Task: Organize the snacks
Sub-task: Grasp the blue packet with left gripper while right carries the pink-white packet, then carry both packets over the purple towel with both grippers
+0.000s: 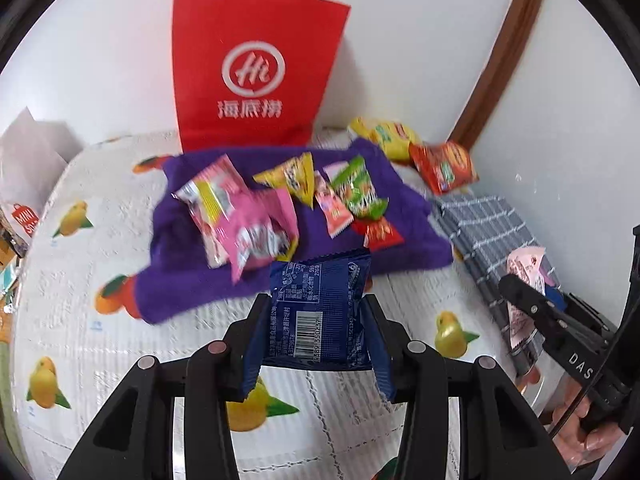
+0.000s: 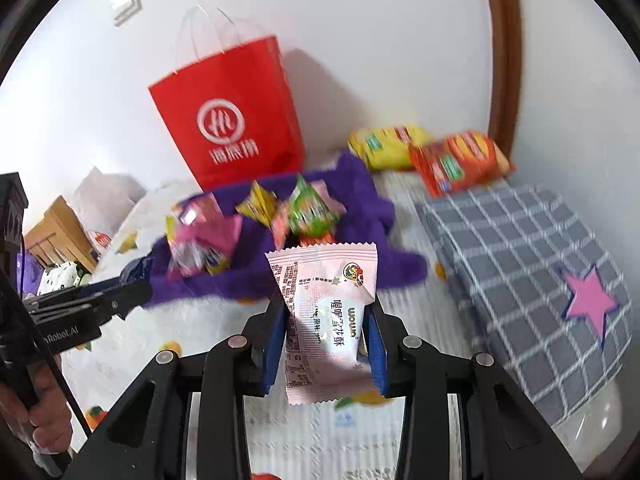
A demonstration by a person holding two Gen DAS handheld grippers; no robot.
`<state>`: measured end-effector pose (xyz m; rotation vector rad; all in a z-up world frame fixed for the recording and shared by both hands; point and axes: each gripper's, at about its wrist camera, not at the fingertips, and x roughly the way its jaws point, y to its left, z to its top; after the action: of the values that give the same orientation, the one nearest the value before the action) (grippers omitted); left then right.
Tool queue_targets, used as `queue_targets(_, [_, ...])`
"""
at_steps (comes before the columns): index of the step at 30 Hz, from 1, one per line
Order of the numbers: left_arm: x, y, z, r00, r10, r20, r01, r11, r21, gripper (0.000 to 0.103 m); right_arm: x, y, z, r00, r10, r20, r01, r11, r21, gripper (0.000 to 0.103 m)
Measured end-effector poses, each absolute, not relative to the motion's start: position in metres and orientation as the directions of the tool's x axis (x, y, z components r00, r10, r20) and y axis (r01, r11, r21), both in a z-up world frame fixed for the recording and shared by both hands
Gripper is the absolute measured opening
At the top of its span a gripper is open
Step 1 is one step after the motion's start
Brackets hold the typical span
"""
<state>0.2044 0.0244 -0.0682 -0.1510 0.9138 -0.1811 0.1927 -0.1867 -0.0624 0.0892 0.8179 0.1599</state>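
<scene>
Left view: my left gripper point(image 1: 316, 312) pinches the blue pack point(image 1: 320, 312) above the bed point(image 1: 80, 320), near the pile point(image 1: 280, 204). The pack is smooth, so it could slip out.

Right view: my right gripper point(image 2: 326, 320) pinches the pink pack point(image 2: 326, 312). It hangs loose and might drop.

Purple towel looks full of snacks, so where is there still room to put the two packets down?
Crowded: the purple towel middle, heaped with packets. Free patches: the fruit-print cover left of the towel, the strip of cover between the towel and the left gripper, and most of the checked cloth, apart from its pink star.
</scene>
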Motion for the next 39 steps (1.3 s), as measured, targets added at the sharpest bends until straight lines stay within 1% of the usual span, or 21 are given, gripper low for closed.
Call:
queue_targets(7, [0.208, 0.044, -0.045, 0.637, -0.193, -0.746, 0.073, 0.979, -0.191, 0.043, 0.21, -0.171, -0.04, 0.681, 0.203, -0.703, -0.144, 0.979, 0.143, 0.037])
queue_targets(18, [0.225, 0.068, -0.027, 0.662, -0.21, -0.719, 0.062, 0.972, -0.227, 0.043, 0.245, -0.161, -0.018, 0.703, 0.211, -0.679, -0.16, 0.977, 0.139, 0.037])
queue_targets(20, [0.226, 0.073, -0.026, 0.667, -0.196, -0.718, 0.053, 0.975, -0.217, 0.043, 0.253, -0.157, -0.018, 0.701, 0.221, -0.678, -0.168, 0.975, 0.144, 0.037])
queue_targets(25, [0.232, 0.083, -0.033, 0.677, -0.13, -0.724, 0.003, 0.985, -0.175, 0.043, 0.271, -0.145, -0.018, 0.69, 0.24, -0.683, -0.188, 0.97, 0.151, 0.037])
queue_targets(29, [0.243, 0.088, -0.038, 0.667, -0.159, -0.728, 0.002, 0.977, -0.212, 0.043, 0.282, -0.133, -0.018, 0.679, 0.24, -0.694, -0.199, 0.97, 0.141, 0.037])
queue_targets(35, [0.272, 0.085, -0.031, 0.673, -0.128, -0.728, -0.016, 0.982, -0.187, 0.043, 0.309, -0.124, -0.018, 0.654, 0.227, -0.722, -0.187, 0.973, 0.136, 0.037])
queue_targets(39, [0.291, 0.082, -0.024, 0.683, -0.147, -0.715, -0.003, 0.979, -0.204, 0.043, 0.331, -0.133, -0.022, 0.634, 0.222, -0.74, -0.151, 0.975, 0.163, 0.037])
